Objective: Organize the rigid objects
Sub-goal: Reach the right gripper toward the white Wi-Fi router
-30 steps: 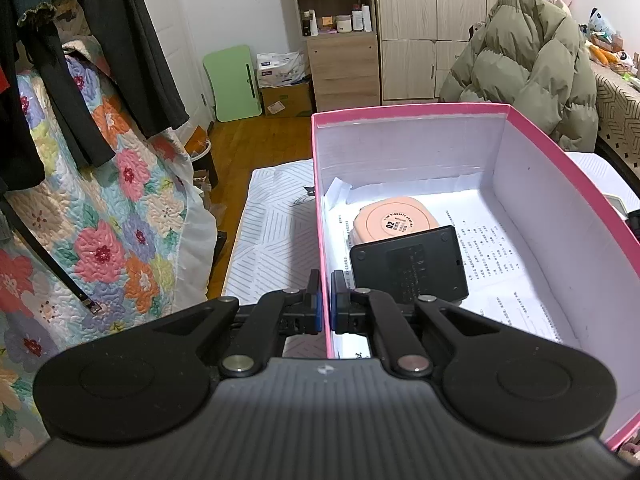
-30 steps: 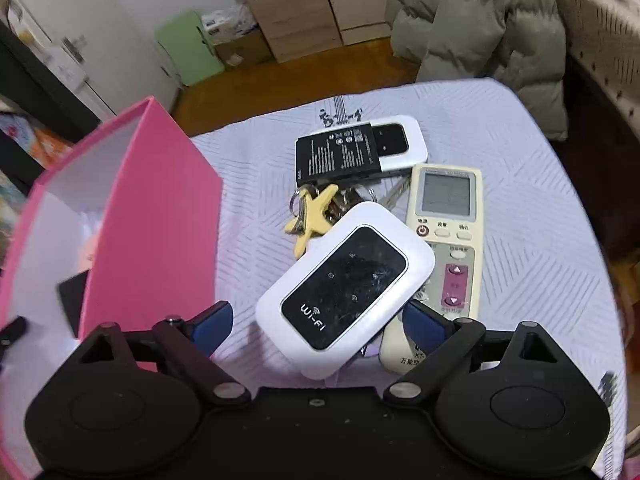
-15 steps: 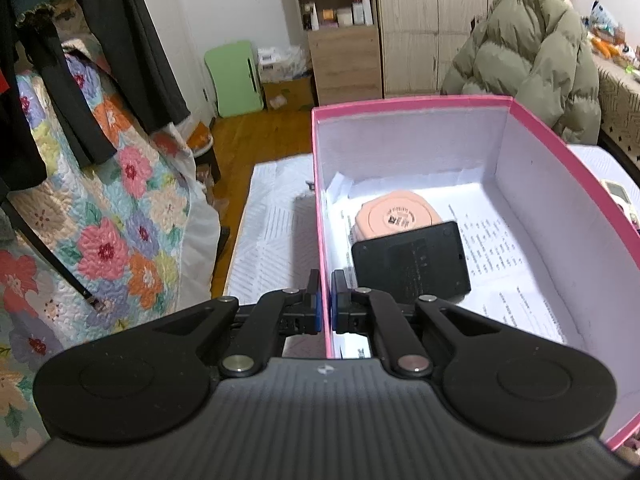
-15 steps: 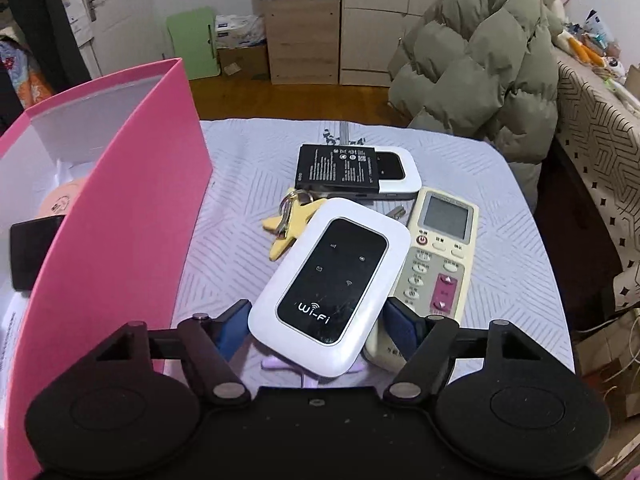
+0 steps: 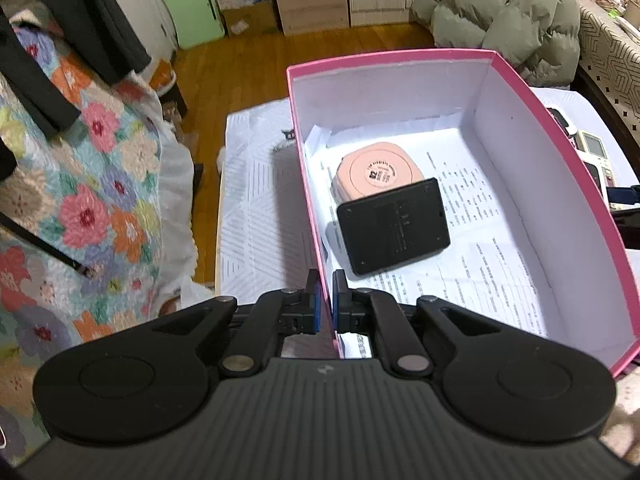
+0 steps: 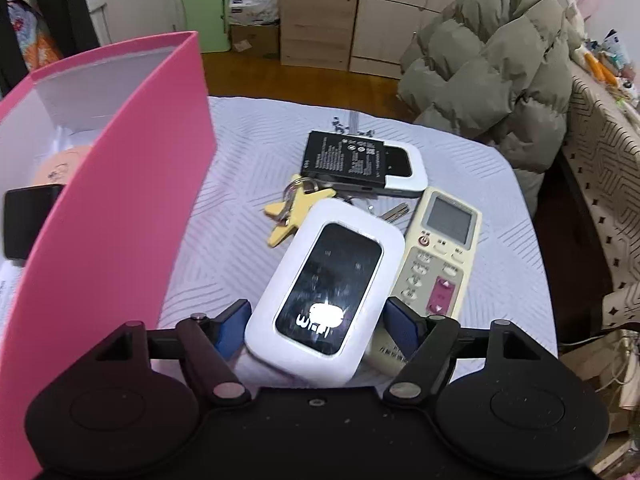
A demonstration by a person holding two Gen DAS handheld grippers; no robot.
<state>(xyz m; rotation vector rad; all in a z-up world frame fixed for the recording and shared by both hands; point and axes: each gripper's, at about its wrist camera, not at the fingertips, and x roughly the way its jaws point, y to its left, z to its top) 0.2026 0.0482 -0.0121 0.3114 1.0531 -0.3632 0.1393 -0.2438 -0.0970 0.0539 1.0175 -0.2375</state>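
A bedroom with a wooden floor [image 5: 248, 68] is seen, with wooden cupboards [image 6: 320, 12] at the back wall, a green padded coat [image 6: 492, 68] heaped at the far right of the bench and a flowered quilt [image 5: 88, 200] at the left. The bench [image 6: 248, 152] is covered by a pale striped cloth.

A pink box [image 5: 568, 184] with white inner walls is stood on the left part of the bench. Its left wall is pinched near the near corner by the left gripper [image 5: 326, 296], one finger set outside the wall and one inside, the fingers closed on the cardboard. Inside the box, printed paper [image 5: 492, 256] is spread over the floor; a round peach-coloured case [image 5: 380, 174] lies toward the far left corner, and a flat black device [image 5: 394, 226] is laid partly over its near edge.

To the right of the box, a white Wi-Fi router [image 6: 326, 288] is held between the fingers of the right gripper [image 6: 316, 322], which are closed on its near end; it is seen over the other things, and whether it is clear of them cannot be told. Beyond and beneath it lie a yellow star keyring [image 6: 292, 212] with keys, a cream remote control [image 6: 440, 252] just to the right, and a second white router [image 6: 400, 172] with a black battery [image 6: 344, 158] laid across it, toward the far edge.
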